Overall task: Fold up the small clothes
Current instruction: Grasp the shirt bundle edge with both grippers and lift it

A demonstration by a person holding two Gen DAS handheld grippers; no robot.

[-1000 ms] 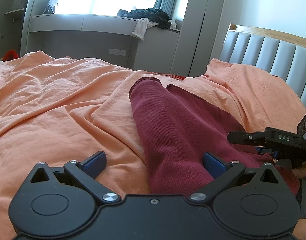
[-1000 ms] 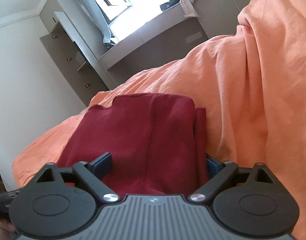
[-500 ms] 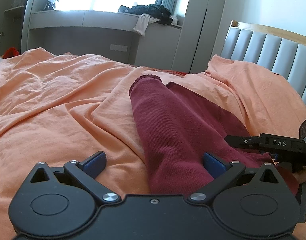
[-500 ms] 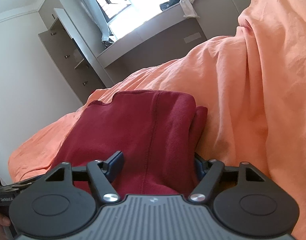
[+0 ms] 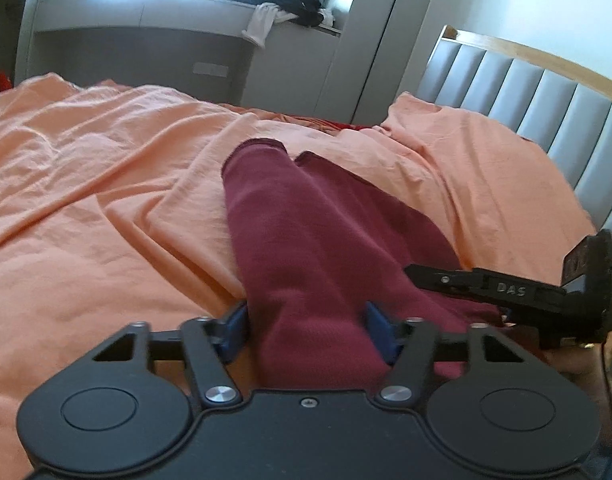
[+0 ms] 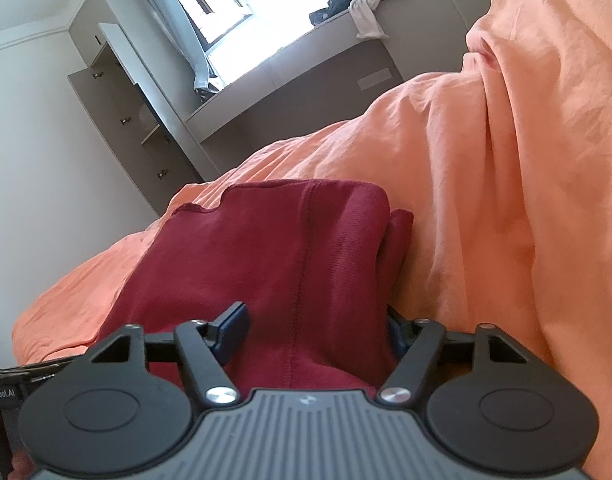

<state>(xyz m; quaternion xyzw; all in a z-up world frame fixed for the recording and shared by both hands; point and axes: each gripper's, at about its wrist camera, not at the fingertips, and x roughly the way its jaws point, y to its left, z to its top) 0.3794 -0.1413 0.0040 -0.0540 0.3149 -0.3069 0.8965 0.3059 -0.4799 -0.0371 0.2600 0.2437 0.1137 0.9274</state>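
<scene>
The maroon garment (image 5: 321, 240) lies on the bed's orange sheet (image 5: 86, 184), centre of the left wrist view. The left hand-held gripper (image 5: 307, 326) is clamped on the garment's near fold — both blue pads press the cloth. The right hand-held gripper (image 6: 313, 330) likewise grips the garment (image 6: 266, 256) at lower centre of its view — pads tight against the fabric. A grey headboard (image 5: 545, 92) stands upper right.
</scene>
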